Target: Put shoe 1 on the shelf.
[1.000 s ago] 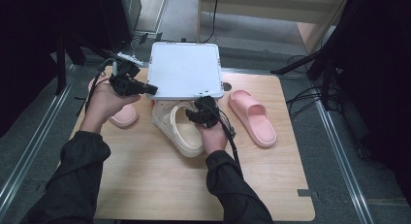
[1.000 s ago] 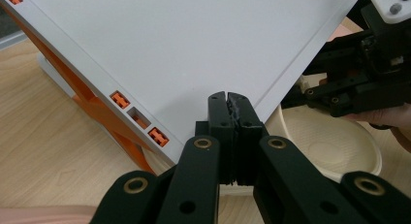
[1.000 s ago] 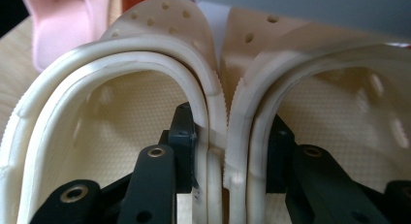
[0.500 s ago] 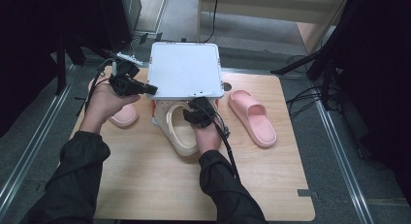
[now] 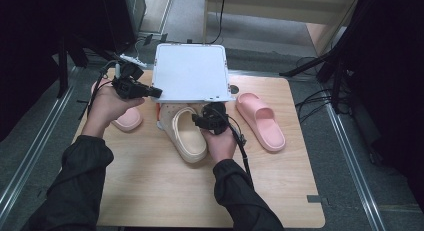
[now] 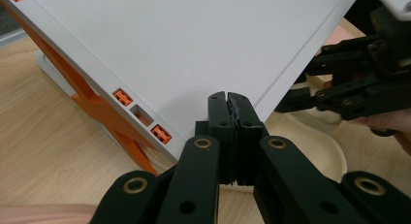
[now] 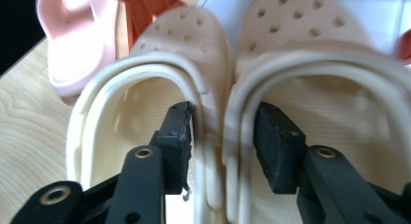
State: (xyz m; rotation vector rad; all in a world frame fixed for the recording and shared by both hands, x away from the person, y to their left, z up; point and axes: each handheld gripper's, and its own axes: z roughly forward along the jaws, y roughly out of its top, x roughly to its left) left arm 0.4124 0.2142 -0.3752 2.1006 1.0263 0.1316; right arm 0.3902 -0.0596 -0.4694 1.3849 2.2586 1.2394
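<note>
Opening further, right gripper (image 7: 220, 136) straddles the adjoining walls of both cream clogs (image 7: 160, 73), loosely.

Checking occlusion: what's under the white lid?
Under the white lid: the cream clogs' perforated toes and an orange frame. The lid covers whatever lies further beneath it.

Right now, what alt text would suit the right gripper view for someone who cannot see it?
The right gripper straddles the touching inner walls of two cream clogs, one black jaw inside each, the jaws having just been opening. A pink slipper lies on the wooden table at upper left.
</note>
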